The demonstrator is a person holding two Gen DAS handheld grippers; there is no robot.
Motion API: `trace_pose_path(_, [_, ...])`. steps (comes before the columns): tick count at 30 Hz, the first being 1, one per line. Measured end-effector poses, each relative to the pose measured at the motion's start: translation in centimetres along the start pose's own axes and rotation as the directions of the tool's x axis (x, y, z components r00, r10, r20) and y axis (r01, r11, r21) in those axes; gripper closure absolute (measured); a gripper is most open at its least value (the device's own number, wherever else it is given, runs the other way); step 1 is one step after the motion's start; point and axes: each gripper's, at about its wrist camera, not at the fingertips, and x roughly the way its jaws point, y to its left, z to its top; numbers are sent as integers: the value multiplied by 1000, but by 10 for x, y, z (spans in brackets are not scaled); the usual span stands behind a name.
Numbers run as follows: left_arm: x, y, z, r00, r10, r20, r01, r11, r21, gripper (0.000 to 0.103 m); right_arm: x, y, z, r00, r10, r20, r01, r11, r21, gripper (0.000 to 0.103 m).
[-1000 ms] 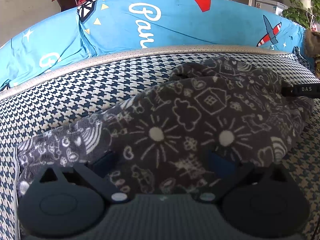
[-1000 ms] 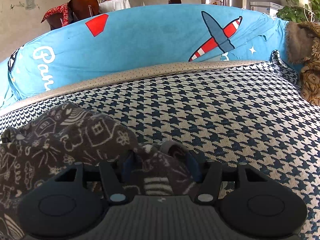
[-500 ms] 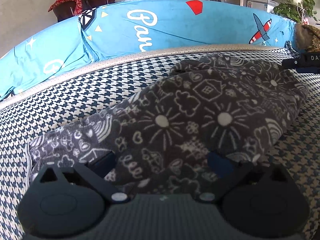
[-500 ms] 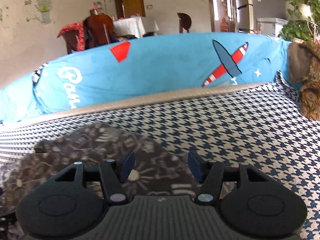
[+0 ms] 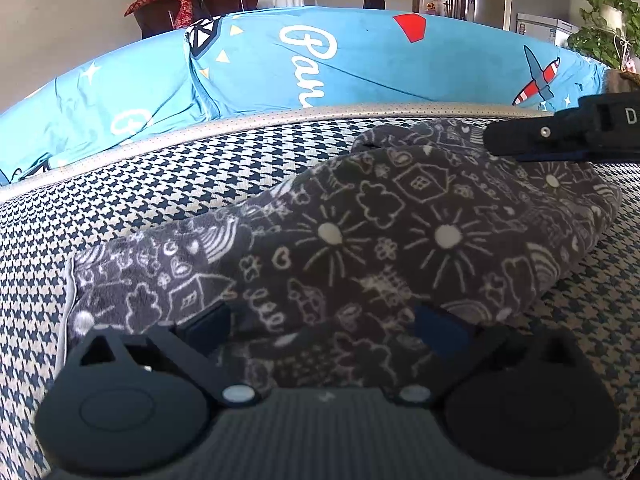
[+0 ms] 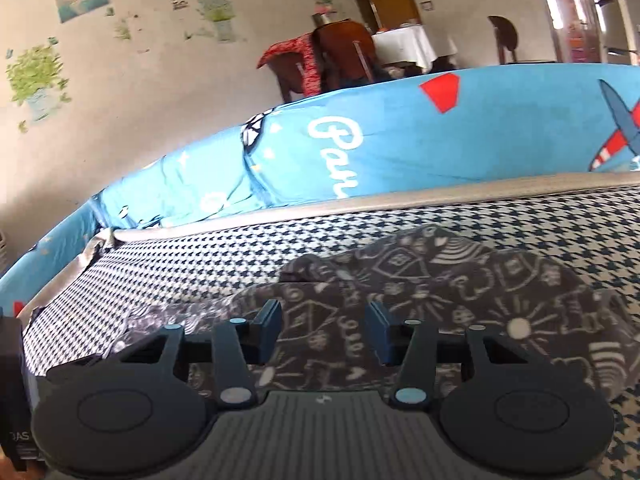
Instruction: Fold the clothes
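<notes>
A dark grey fleece garment (image 5: 360, 240) with white doodle prints lies bunched on the houndstooth bed cover (image 5: 160, 184). My left gripper (image 5: 322, 328) sits at its near edge, jaws spread wide, with the fabric lying loose over and between the fingertips. My right gripper (image 6: 324, 332) hovers over the same garment (image 6: 460, 292); its jaws are closing and there is only air between the pads. In the left wrist view the right gripper (image 5: 560, 132) juts in from the right, above the garment's far end.
A blue quilt (image 5: 320, 60) printed with white lettering and planes rises behind a beige trim strip (image 5: 280, 120). Potted plant (image 5: 604, 28) far right. Wooden chairs (image 6: 344, 56) and a white-clothed table stand beyond. The left gripper's body (image 6: 12, 380) shows at the right wrist view's left edge.
The right gripper let go of the garment fold it pinched, rose and swung left over the cloth, its jaws now narrower. The left gripper has drawn back slightly with its jaws unchanged.
</notes>
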Motion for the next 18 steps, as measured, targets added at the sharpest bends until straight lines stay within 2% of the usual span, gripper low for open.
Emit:
trace_pose_path(4, [1, -1, -1, 1000, 11, -4, -11, 1000, -4, 0, 16, 16, -3, 995, 88, -39, -90, 995, -32, 72])
trace_pose_path(10, [0, 1, -3, 1000, 4, -5, -5, 1000, -10, 0, 43, 32, -2, 984, 157, -89, -163, 984, -70, 73])
trace_pose_path(18, [0, 3, -3, 1000, -2, -16, 1, 1000, -17, 0, 84, 38, 1, 966, 187, -181, -200, 978, -59, 73])
